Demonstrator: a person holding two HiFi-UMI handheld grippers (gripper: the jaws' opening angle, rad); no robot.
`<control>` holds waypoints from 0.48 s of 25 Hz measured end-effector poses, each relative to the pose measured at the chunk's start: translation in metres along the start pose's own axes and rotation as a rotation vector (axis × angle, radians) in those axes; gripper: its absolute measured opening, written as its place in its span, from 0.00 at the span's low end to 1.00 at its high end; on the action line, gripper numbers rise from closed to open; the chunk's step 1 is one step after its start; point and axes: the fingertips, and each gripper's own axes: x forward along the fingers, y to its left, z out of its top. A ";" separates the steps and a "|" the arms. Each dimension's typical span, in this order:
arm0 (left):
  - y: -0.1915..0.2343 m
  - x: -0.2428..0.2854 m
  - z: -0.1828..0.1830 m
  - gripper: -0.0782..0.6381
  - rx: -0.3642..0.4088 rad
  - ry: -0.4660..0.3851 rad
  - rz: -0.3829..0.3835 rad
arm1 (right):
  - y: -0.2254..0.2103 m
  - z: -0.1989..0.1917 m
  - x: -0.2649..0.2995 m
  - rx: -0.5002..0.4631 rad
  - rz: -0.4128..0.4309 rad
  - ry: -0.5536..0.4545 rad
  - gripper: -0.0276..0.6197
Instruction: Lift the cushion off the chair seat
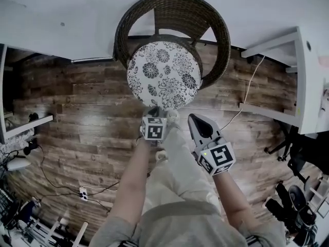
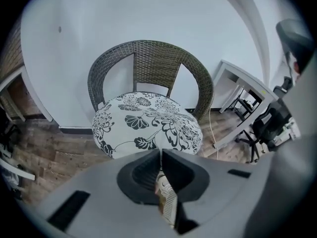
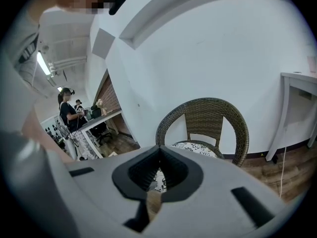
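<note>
A round white cushion point(image 1: 163, 73) with a black flower print lies on the seat of a dark wicker chair point(image 1: 175, 9) that stands against the white wall. My left gripper point(image 1: 156, 109) is just short of the cushion's near edge, jaws closed together with nothing seen between them. To its right my right gripper point(image 1: 192, 118) is also shut and empty, a little further back. In the left gripper view the cushion point(image 2: 148, 125) fills the middle beyond the closed left gripper point(image 2: 161, 151). In the right gripper view the chair point(image 3: 208, 115) stands some way beyond the right gripper point(image 3: 159, 147).
A white desk point(image 1: 303, 76) stands at the right with a cable point(image 1: 252, 81) hanging by it, and a black office chair point(image 1: 293, 148) below it. A shelf point(image 1: 25, 125) and a power strip point(image 1: 82, 192) are at the left. My shoe point(image 1: 172, 118) is under the grippers. People point(image 3: 67, 110) stand far off.
</note>
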 end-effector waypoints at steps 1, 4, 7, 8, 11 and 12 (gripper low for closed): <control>-0.001 -0.006 0.002 0.13 -0.001 -0.007 -0.002 | 0.003 0.003 -0.004 -0.002 -0.003 -0.005 0.04; -0.006 -0.025 0.009 0.13 -0.001 -0.034 -0.003 | 0.012 0.010 -0.017 -0.009 -0.006 -0.018 0.04; -0.012 -0.045 0.016 0.13 0.002 -0.064 -0.005 | 0.022 0.017 -0.030 -0.018 -0.008 -0.035 0.04; -0.015 -0.052 0.018 0.13 0.003 -0.074 -0.006 | 0.026 0.019 -0.034 -0.022 -0.009 -0.040 0.04; -0.020 -0.070 0.021 0.13 0.000 -0.095 -0.012 | 0.034 0.026 -0.047 -0.036 -0.018 -0.061 0.04; -0.022 -0.076 0.020 0.13 -0.001 -0.102 -0.014 | 0.037 0.028 -0.052 -0.040 -0.021 -0.068 0.04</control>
